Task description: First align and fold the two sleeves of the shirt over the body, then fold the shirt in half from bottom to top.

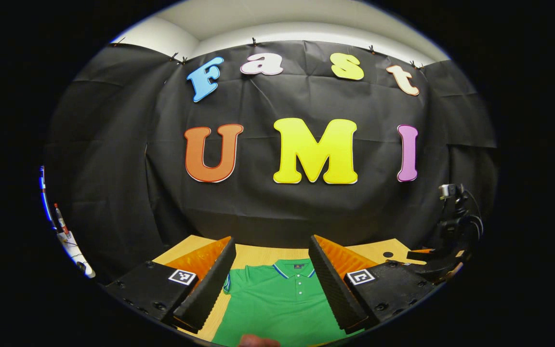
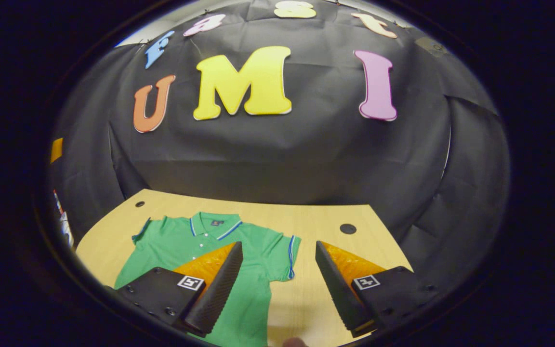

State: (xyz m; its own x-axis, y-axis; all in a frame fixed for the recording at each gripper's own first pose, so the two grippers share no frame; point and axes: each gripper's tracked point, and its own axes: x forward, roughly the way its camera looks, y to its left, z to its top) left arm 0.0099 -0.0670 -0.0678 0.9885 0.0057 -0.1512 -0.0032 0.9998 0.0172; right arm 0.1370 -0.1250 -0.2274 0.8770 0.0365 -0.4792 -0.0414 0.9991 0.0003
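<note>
Both sets of tongs are wide apart and holding nothing. The left gripper (image 1: 271,284) hangs above the shirt (image 1: 277,303), with the collar (image 1: 296,267) sitting right between its two fingers at about 12 o'clock from the tips. The right gripper (image 2: 277,284) is off to the side, and the shirt's sleeve (image 2: 284,258) with the striped cuff lies in the gap between its fingers, toward 11 o'clock. Neither one touches the cloth as far as I can tell.

The shirt (image 2: 195,250) itself is flat on the table (image 2: 316,221), face up, collar pointing at the back wall, both sleeves spread out. So nothing looks folded yet.

What could go wrong, I reckon: polo fabric is floppy, so if a gripper pinches too deep it could grab both layers of the sleeve plus the body under it and drag the whole shirt sideways instead of flipping just the sleeve. Pinch too shallow and the cuff probably slips out halfway over. And if the two sleeves get folded at different angles, the final bottom-to-top fold would likely end up lopsided.

Count: one shirt, two sleeves, one collar, three little buttons on the placket by my count, two grippers, one table with two dark round holes (image 2: 348,228) in it. There's also some camera rig (image 1: 455,217) on a stand at 3 o'clock in the left gripper view.
</note>
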